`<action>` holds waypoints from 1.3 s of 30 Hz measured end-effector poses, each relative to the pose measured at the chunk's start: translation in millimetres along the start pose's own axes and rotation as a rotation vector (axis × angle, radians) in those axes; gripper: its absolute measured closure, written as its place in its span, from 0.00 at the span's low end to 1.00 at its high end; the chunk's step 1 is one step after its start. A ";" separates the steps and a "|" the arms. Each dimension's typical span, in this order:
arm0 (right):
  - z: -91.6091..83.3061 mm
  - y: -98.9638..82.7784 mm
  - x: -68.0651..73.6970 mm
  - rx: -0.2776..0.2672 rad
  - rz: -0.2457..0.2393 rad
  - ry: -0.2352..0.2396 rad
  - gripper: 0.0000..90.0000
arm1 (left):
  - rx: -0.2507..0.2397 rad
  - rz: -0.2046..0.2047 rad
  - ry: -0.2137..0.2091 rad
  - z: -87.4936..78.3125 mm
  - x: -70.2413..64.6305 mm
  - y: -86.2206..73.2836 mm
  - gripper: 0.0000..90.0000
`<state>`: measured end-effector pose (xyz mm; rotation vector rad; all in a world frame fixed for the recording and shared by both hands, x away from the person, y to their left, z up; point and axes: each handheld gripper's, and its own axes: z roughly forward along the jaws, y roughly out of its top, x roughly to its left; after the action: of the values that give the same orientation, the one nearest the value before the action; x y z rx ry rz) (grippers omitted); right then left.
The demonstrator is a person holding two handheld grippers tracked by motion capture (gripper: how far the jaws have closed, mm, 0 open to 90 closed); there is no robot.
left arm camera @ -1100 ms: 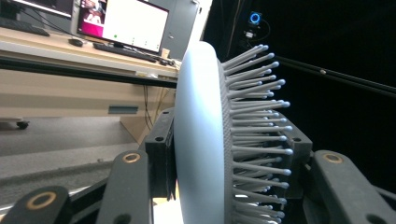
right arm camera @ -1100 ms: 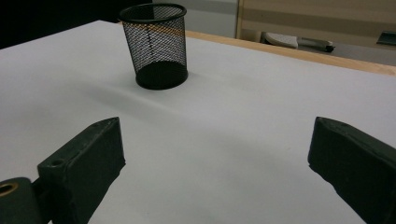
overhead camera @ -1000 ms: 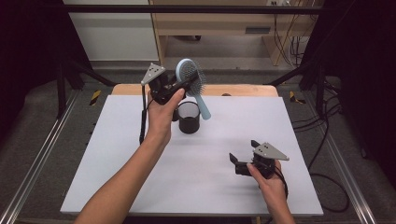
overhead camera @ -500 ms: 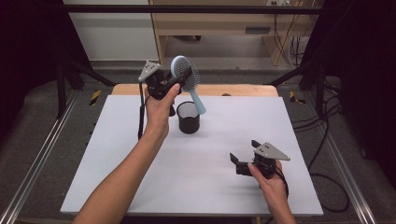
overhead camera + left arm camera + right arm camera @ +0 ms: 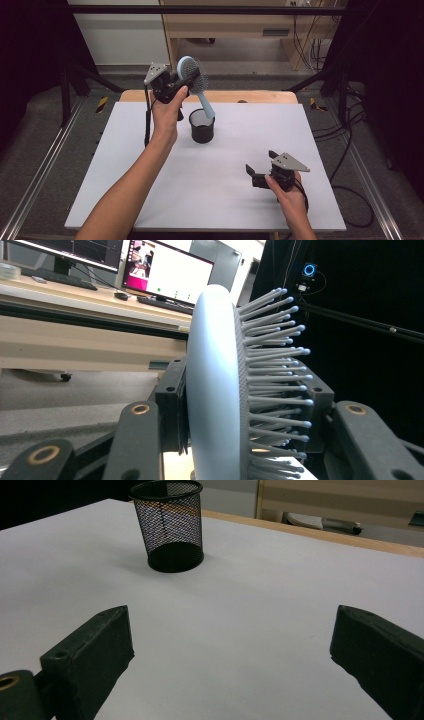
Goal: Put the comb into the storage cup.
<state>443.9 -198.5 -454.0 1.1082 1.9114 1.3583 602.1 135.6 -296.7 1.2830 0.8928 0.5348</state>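
A light blue hairbrush (image 5: pixel 189 67) hangs in the air with its handle slanting down toward the rim of a black mesh cup (image 5: pixel 202 127). My left gripper (image 5: pixel 192 80) is shut on the brush's head, held high over the back of the table. In the left gripper view the brush head (image 5: pixel 215 390) sits edge-on between the jaws, bristles to the right. My right gripper (image 5: pixel 260 162) rests open on the table at the front right, with nothing between its fingers. It faces the mesh cup (image 5: pixel 170 525), which stands upright and looks empty.
The white table surface (image 5: pixel 225 200) has a wooden edge (image 5: pixel 260 96) at the back. Metal rails run along both sides, and cables (image 5: pixel 350 145) lie on the floor at the right. A desk with monitors (image 5: pixel 165 272) stands beyond the table.
My left hand has carried the brush a little to the left, and the handle's tip now hangs over the cup's rim. The right hand has stayed put.
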 end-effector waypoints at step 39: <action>0.9 -0.4 2.0 0.008 -0.012 0.013 0.04 | 0.032 0.155 0.051 6.3 6.2 -10.9 0.57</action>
<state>443.5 -196.4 -454.6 1.0923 1.9308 1.3554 609.3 134.1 -308.6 1.3799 0.8508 0.6798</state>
